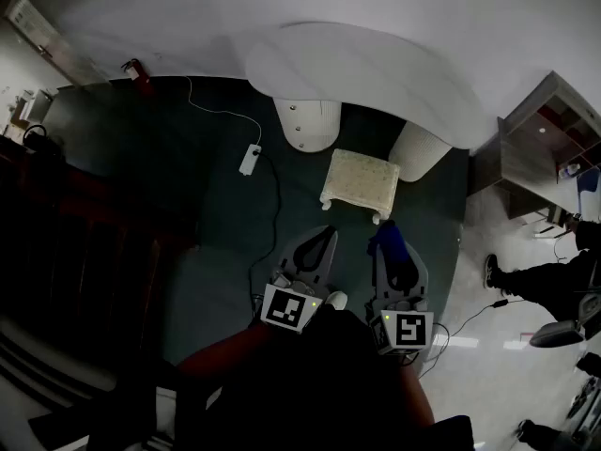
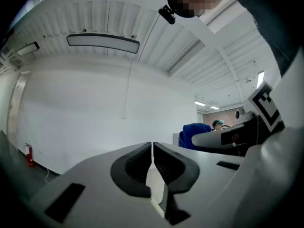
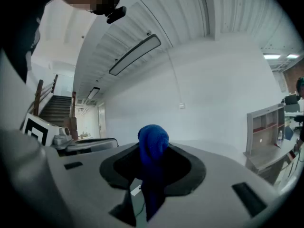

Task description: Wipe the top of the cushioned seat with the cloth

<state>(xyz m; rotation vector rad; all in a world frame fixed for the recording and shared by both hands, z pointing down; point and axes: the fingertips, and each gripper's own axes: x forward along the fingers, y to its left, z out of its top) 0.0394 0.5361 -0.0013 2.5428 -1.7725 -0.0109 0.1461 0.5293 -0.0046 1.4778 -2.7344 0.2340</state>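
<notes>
Head view showed the seat (image 1: 360, 182) standing on the dark floor (image 1: 188, 252), just in front of two white table legs (image 1: 307, 123). Both grippers hung on its near side, apart from it. The left gripper (image 1: 325, 237) had its jaws pressed together and empty, as the left gripper view showed clearly. The right gripper (image 1: 385, 254) was clenched on the blue cloth (image 3: 153, 144). The cloth bulged above the jaws and hung down below them. A white power strip (image 1: 249, 161) with its cable lay on the floor, left of the seat.
</notes>
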